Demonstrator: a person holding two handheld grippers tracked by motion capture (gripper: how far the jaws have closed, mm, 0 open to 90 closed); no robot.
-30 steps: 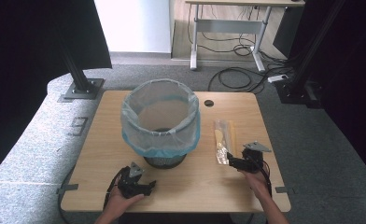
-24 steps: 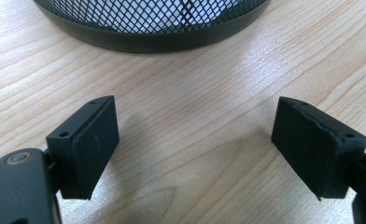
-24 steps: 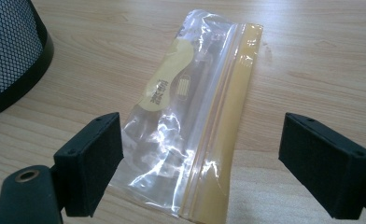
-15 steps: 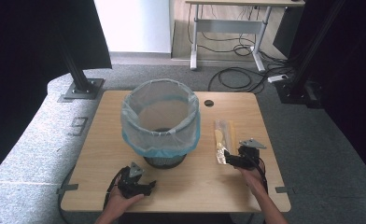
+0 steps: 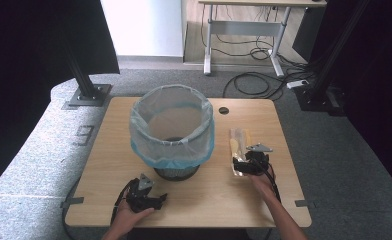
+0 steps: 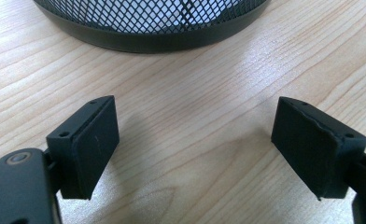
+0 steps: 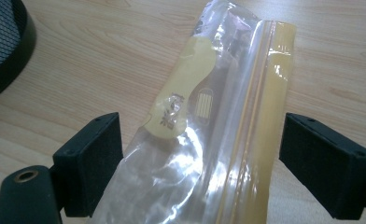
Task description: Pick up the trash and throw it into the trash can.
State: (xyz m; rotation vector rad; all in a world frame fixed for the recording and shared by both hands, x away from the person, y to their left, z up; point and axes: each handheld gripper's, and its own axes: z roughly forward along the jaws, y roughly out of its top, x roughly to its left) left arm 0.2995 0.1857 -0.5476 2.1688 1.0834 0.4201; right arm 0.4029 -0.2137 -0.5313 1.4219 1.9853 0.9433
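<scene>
The right gripper (image 5: 248, 163) has been moved forward and a little to the left, away from the near right part of the table (image 5: 284, 200). It is now placed over the near end of the clear packet (image 7: 209, 135). Its jaws are spread wide, and the packet is seen between them.

Clear plastic zip bag lies between the right gripper's (image 7: 202, 170) wide-parted black jaws.
The crinkled bag (image 7: 218, 126), with a yellow strip along one side and a pale yellow printed item inside, rests on the light wooden bench (image 7: 102, 51); a black mesh basket's rim (image 7: 6, 51) curves in at upper left.
</scene>
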